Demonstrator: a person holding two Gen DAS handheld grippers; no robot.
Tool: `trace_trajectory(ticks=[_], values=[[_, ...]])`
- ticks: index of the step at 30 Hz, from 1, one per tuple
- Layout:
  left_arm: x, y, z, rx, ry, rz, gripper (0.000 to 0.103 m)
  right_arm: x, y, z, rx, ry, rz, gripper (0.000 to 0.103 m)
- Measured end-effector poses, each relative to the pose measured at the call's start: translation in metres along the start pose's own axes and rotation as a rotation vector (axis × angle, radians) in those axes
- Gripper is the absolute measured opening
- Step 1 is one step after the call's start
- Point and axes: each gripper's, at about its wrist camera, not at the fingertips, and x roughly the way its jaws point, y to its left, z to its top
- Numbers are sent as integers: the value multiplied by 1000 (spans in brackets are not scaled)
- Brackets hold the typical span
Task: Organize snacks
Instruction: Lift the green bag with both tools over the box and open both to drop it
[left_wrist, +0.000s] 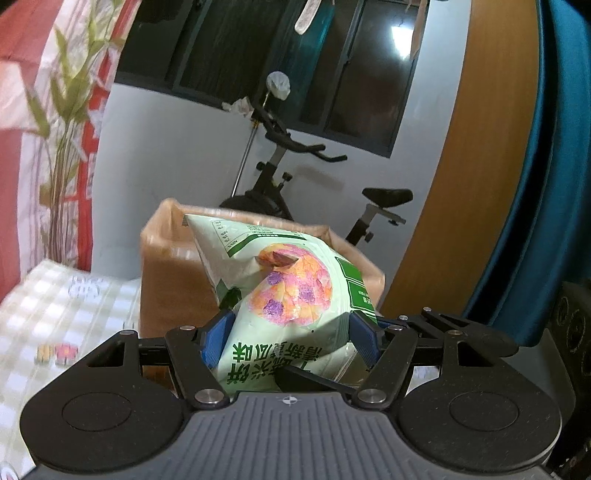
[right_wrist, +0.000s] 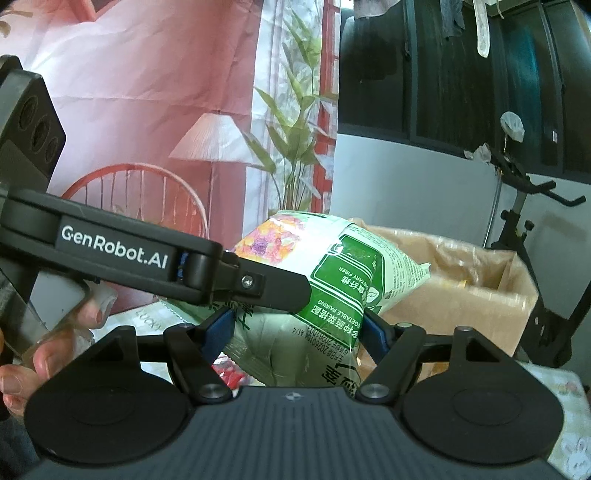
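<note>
Snack bag (left_wrist: 280, 295) between both grippers' jaws, clamped, long axis toward cardboard box (left_wrist: 173, 273), print inverted.

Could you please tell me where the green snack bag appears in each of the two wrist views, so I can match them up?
Left wrist view: the green snack bag sits at centre, between the left hand-held gripper's blue pads, in front of the cardboard box.
Right wrist view: the bag is at centre, between the right hand-held gripper's pads.
Shared landmark: the exercise bike behind the box.
</note>
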Motion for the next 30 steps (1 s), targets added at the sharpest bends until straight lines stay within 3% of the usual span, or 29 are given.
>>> trace_trajectory(ticks=[8,15,22,30], values=[[52,12,56,31,19,-25,71,29,-44,52,-1,-22,5,74],[122,34,92,-58,102,-56,71,78,-100,75,15,23,0,74],[162,40,90,-38,142,-25,71,119,-142,78,63,78,-2,74],[181,61,80,-101,197,-4,71,142,-150,63,69,157,1,74]])
